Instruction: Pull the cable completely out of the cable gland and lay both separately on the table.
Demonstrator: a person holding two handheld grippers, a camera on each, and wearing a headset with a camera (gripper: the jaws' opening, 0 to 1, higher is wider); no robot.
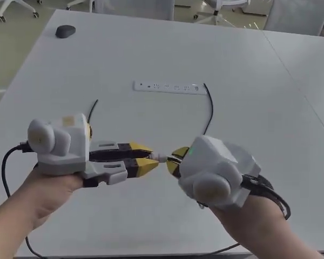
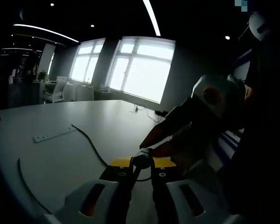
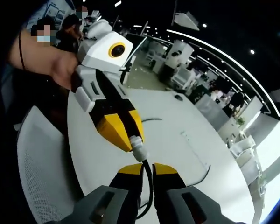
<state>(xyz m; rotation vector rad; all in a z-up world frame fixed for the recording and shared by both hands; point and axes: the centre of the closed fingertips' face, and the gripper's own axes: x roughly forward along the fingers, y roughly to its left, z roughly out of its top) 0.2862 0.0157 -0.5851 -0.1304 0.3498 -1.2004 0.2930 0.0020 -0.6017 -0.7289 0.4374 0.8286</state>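
- While both tools hover above the pale grey table (image 1: pixel 248 70), I judge this to be the pulling step itself: the parts are joined and nothing has been laid down yet.
- On the left, the white left gripper (image 1: pixel 150 158) with yellow-tipped jaws is clamped on the small white plastic cable gland (image 3: pixel 137 147). The gland pokes out past its tips and is held in mid-air between the two tools.
- Right of that, the matching right gripper (image 3: pixel 148 169) faces it almost tip to tip, its jaws pinched on the thin black cable (image 3: pixel 150 184) just behind the gland.
- Farther right, a run of black cable lies on the table and curves toward the long white power strip (image 1: pixel 170 87). I take it for the same cable, though the join is hidden behind the right gripper.
- Next I would draw my hands straight apart along the cable's line with both grips firm. The cable's length probably calls for re-gripping nearer the gland before it slips free.
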